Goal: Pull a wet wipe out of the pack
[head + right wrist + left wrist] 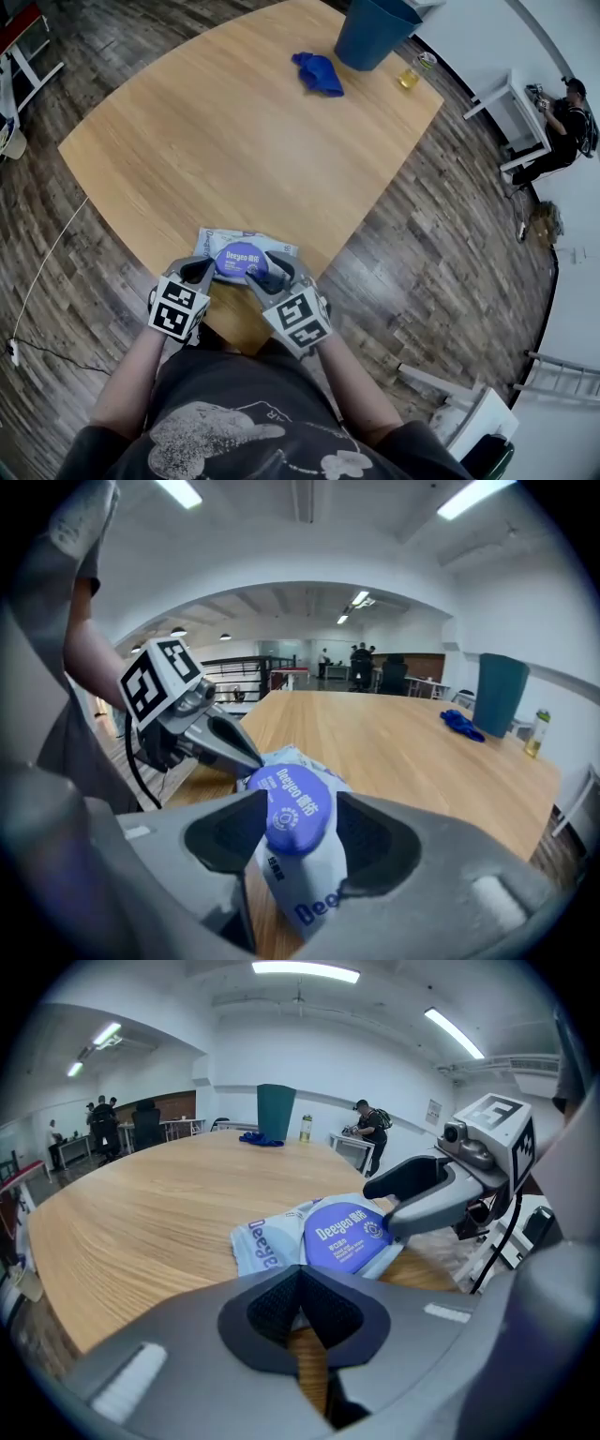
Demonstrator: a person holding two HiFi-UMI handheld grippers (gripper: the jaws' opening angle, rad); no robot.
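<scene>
**Two claws at the wet wipe pack**

The left claw (pixel 300 1283) is shut tight. Its two dark pads meet, and a thin pale bit of the wet wipe pack (pixel 267 1246) sits pinched between them at the pack's near edge. How much of the edge it holds is hard to see, as the claw covers it.

The right claw (pixel 295 810) is open. The round blue lid (pixel 298 799) on top of the pack sits between its two pads. I cannot tell if the pads touch the lid. The small print on the lid is too tiny to read.

The pack lies flat on the tabletop (pixel 234 141), close to the near edge, right in front of the person. From the head view both claw tips cover part of the pack, and the marker cubes hide the hands.

Far across the tabletop lie a blue cloth (pixel 319 73), a dark teal bin (pixel 373 33) and a small bottle (pixel 410 77). The top of the picture cuts off the bin.
</scene>
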